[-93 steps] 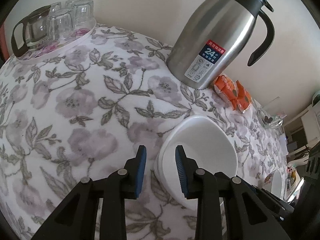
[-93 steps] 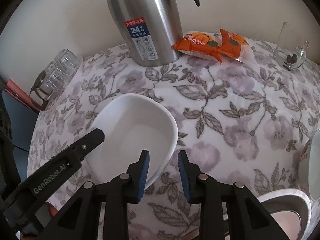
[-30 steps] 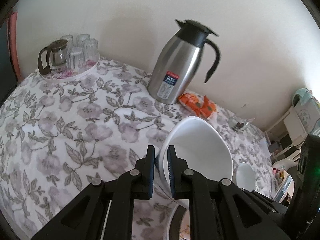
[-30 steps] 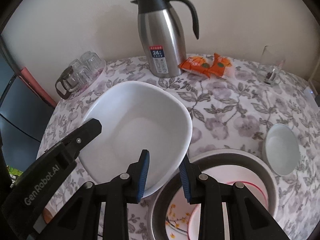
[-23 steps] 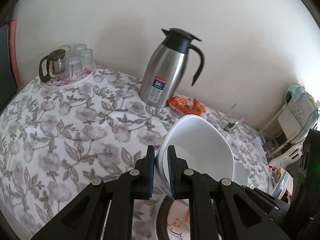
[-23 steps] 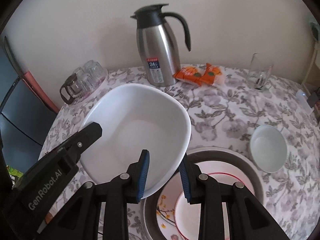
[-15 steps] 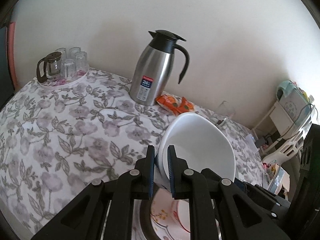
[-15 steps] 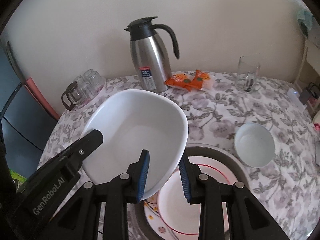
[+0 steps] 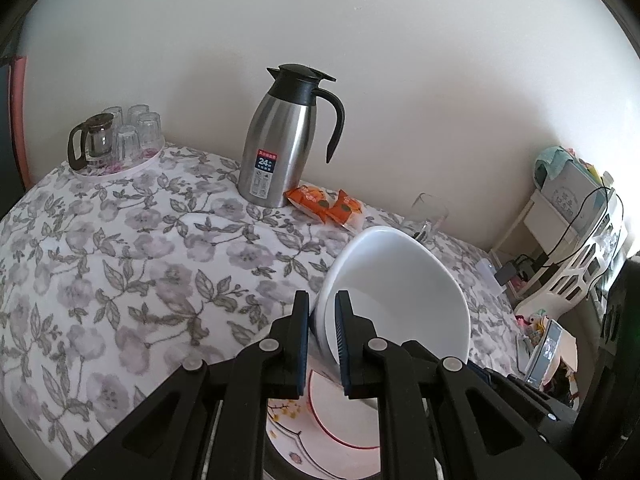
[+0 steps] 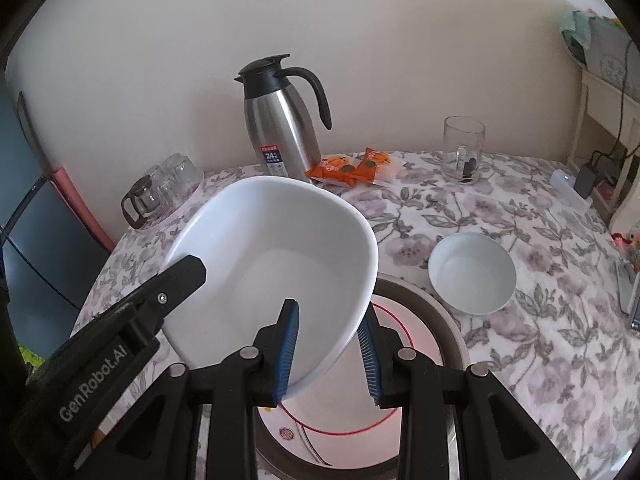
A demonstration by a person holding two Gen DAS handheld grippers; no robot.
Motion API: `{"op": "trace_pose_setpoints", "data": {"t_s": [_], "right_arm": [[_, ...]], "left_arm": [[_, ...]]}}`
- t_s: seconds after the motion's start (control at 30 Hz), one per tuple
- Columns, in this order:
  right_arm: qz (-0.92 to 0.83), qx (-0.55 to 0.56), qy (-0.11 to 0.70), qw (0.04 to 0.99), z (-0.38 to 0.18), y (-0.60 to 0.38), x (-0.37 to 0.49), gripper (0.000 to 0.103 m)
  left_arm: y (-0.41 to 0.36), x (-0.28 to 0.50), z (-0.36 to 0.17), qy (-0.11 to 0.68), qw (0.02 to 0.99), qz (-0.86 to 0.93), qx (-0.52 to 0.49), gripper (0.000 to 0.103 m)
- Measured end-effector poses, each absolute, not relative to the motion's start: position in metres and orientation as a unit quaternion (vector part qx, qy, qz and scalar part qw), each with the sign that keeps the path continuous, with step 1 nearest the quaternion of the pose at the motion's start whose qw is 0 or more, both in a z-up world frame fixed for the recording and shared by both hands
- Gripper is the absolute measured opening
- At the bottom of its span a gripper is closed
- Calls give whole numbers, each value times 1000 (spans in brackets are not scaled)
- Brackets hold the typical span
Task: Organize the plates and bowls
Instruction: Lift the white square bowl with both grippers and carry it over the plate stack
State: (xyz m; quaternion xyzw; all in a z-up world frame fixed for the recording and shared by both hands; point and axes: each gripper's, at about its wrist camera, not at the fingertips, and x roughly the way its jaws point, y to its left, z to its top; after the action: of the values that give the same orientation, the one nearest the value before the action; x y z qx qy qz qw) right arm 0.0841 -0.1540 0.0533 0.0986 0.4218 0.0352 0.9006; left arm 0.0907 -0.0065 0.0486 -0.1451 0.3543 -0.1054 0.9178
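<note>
The wide stretch of table (image 9: 120, 264) on the left side is lying bare, offering open passage. A steel thermos jug (image 9: 280, 148) is standing at the back by the wall, with orange snack packets (image 9: 328, 206) lying just beside it and a tray of glasses (image 9: 116, 140) occupying the far left corner. A tall glass (image 10: 463, 150) is standing at the back right, and a small white bowl (image 10: 472, 274) is sitting just right of the big plate (image 10: 420, 320). The large white bowl (image 10: 280, 256) is hanging over that plate, blocking the way down.
</note>
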Motion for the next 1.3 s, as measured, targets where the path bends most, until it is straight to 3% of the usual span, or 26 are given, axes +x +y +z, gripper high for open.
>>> {"op": "trace_pose_setpoints", "data": {"t_s": [1.3], "right_arm": [[-10, 88, 453, 887, 11, -177, 64, 32]], "left_arm": [[-33, 84, -6, 428, 882, -130, -147, 13]]}}
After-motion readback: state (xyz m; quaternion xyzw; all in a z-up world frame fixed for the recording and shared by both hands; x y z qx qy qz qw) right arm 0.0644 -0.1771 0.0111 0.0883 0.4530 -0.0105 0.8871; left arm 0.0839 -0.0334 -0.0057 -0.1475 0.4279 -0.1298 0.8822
